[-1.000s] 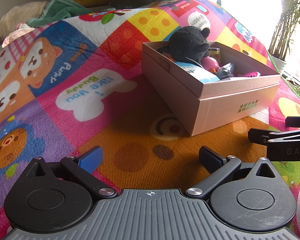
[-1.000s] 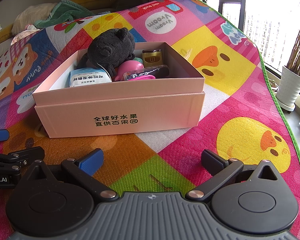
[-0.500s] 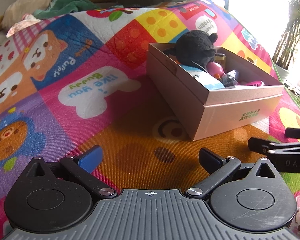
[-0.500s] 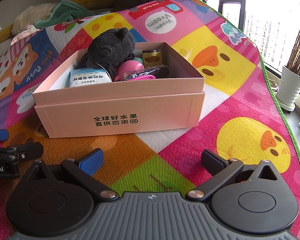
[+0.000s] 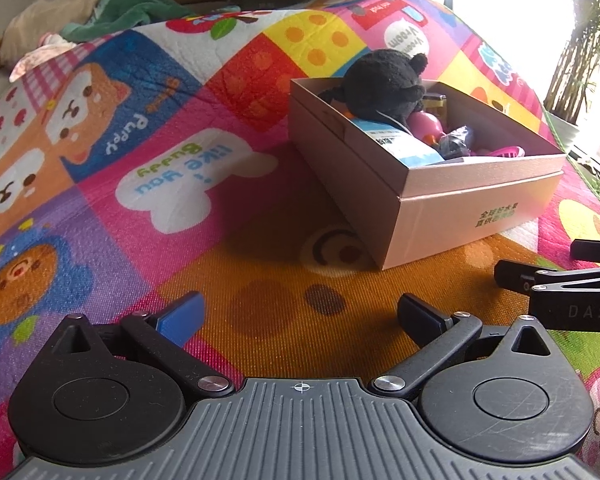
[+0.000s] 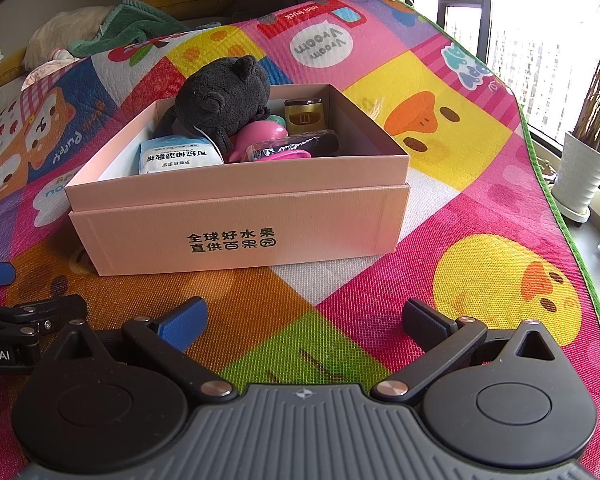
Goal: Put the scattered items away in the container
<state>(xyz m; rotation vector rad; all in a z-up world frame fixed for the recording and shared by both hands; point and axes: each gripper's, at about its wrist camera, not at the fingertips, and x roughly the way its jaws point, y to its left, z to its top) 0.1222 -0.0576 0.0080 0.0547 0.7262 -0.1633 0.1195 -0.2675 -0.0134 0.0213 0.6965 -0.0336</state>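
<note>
1. Left wrist view: left gripper has its jaws wide apart and empty, low over the orange patch of the play mat. The pink cardboard box sits on the mat ahead and to the right, apart from the jaws. Inside it: a black plush toy at the far left corner, a white-and-blue packet beneath it, a pink round toy. The right gripper shows at the right edge, near the box's front corner; its jaw gap cannot be told from here.
2. Right wrist view: right gripper has its jaws wide, empty, over the mat's green patch, facing the box's printed front wall. Box contents: plush toy, packet, pink toy, a gold-labelled jar, a dark wrapped item. No loose items on the visible mat. A potted plant stands off the mat at right.
</note>
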